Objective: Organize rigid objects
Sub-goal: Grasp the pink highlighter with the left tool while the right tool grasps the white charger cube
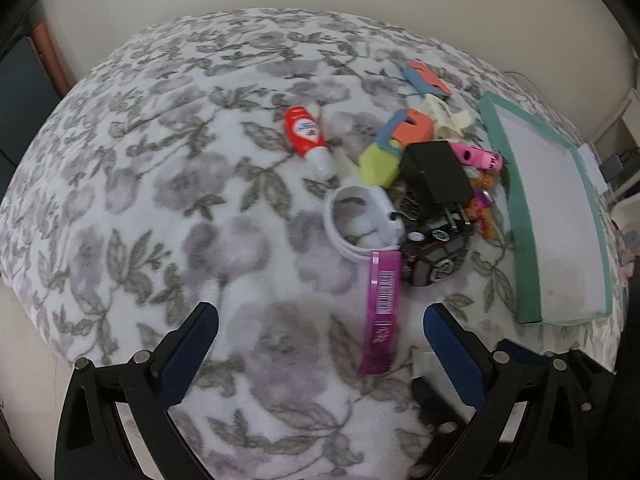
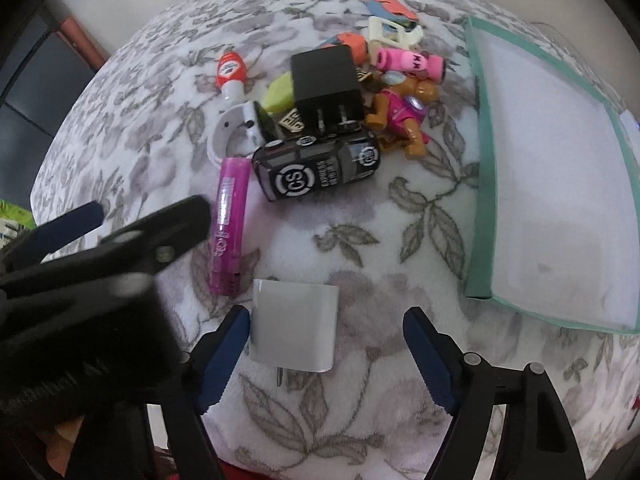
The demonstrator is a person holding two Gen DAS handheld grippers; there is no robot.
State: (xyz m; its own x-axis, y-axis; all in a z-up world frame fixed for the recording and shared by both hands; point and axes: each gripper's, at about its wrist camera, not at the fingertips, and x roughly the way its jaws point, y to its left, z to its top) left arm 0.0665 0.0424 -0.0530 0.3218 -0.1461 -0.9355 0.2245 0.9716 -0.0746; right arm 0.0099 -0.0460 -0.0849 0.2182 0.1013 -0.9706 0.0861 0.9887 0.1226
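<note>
The floral blanket (image 2: 360, 208) covers the whole surface under my grippers; I cannot tell what lies beneath it. The green tray (image 2: 482, 152) is my landmark: it lies on the blanket with a white bottom, and I see nothing in it, though its far corner runs out of frame in the right wrist view.

Just left of the tray sits the heap of small things. The black toy car (image 2: 316, 168) lies at the heap's near edge, with the black charger (image 2: 326, 80) behind it, prongs toward the car. Between the car and the tray is a brown toy figure in pink (image 2: 404, 112); beyond it, a pink cylinder toy (image 2: 408, 62). Farther from the tray lie the pink tube (image 2: 230, 224), a white ring-shaped piece (image 1: 356, 220) and a red and white bottle (image 1: 306, 136). Some brown bits under the charger are too hidden to name.

The white charger (image 2: 294, 328) lies nearest me, well left of the tray's near corner. My right gripper (image 2: 326, 324) is spread around it: the left finger is just beside its edge, possibly touching, the right finger well apart, no grip. My left gripper (image 1: 320, 320) is wide open over bare blanket, the pink tube's near end between its fingers, untouched.
</note>
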